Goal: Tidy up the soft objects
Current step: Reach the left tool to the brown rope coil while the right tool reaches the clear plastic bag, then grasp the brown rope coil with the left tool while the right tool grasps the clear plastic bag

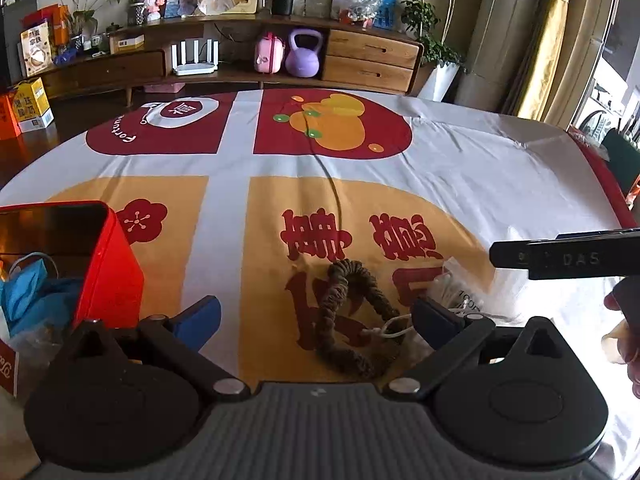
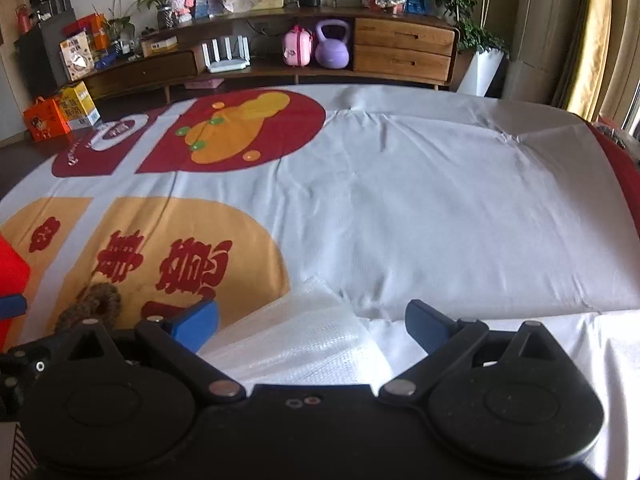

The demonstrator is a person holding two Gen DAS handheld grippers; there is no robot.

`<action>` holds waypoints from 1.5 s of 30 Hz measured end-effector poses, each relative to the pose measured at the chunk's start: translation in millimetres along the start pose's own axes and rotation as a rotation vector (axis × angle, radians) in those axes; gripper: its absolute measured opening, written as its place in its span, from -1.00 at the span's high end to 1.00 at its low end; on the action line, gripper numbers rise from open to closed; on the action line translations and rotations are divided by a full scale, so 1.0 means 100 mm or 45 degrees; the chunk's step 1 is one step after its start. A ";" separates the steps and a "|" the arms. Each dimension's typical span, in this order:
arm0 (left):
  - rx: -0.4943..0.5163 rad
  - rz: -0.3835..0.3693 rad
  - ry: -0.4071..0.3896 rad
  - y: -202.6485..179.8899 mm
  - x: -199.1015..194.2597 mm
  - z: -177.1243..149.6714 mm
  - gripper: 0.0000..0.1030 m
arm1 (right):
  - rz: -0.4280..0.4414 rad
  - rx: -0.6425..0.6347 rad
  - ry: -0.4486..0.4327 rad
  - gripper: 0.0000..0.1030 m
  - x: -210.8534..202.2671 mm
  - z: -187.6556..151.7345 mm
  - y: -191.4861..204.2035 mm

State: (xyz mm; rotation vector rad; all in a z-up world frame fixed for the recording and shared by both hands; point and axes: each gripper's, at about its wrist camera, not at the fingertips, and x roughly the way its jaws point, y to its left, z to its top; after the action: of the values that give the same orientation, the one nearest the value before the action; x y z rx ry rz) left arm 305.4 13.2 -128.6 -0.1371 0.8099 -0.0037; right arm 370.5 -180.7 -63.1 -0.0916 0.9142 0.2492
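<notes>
— Lying where, the rope (image 1: 352,320)?
— Sitting on the tablecloth (image 1: 460,152) straight ahead of the left gripper (image 1: 316,314), between its spread blue fingers (image 1: 200,320), looped into a ring with the long axis running away from the camera. Trailing a thin white string (image 1: 390,330) toward the right-hand finger.
— Jaws doing what?
— Gaping wide on both sides, gripping nothing. Right gripper (image 2: 312,322) hovering over a clear plastic bag (image 2: 304,340), jaws straddling it, not pinching.
— Nearer to the rope?
— Left, clearly; showing only at the far left edge in the right wrist view. Probably calling for a short reach forward and down, then a swing left to the red tin (image 1: 110,268).
— Tin standing where?
— Just left of the left gripper, open, holding something blue (image 1: 36,300) already.
— Counting up?
— One rope, one plastic bag, one red tin, two grippers. Also showing a hand (image 1: 624,328) at the right edge, beside the other tool's black body
</notes>
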 end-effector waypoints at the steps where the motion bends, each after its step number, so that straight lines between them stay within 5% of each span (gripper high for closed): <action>1: 0.003 0.001 0.000 0.00 0.01 0.00 -0.98 | 0.001 -0.004 0.007 -0.94 0.02 -0.01 0.01; 5: -0.004 -0.003 0.012 0.04 0.05 -0.01 -0.84 | 0.015 -0.038 0.027 -0.94 0.02 -0.07 0.03; 13: 0.049 -0.041 0.025 -0.06 0.11 -0.04 -0.18 | 0.053 -0.085 0.049 -0.90 -0.10 -0.25 0.00; 19: 0.108 -0.044 0.021 -0.16 0.11 -0.06 0.26 | 0.091 -0.065 0.081 -0.56 -0.18 -0.37 -0.04; 22: 0.101 -0.052 0.027 -0.15 0.11 -0.06 0.34 | 0.112 -0.062 0.078 -0.44 -0.25 -0.40 -0.05; 27: 0.073 -0.078 0.031 -0.10 0.08 -0.04 0.40 | 0.208 -0.091 0.042 -0.53 -0.45 -0.36 -0.10; 35: 0.063 -0.086 0.034 -0.09 0.09 -0.04 0.54 | 0.429 -0.360 0.081 -0.61 -0.67 -0.42 0.09; 41: 0.060 -0.089 0.029 -0.09 0.07 -0.04 0.71 | 0.426 -0.474 0.157 -0.54 -0.56 -0.56 0.23; 45: 0.045 -0.096 0.032 -0.07 0.07 -0.03 0.75 | 0.379 -0.530 0.174 -0.25 -0.51 -0.63 0.27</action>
State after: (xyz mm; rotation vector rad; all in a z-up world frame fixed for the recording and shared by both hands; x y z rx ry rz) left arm 307.8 5.6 -134.9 -0.1340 0.8286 -0.0910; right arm 285.0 -174.6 -60.4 -0.3615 0.9999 0.7162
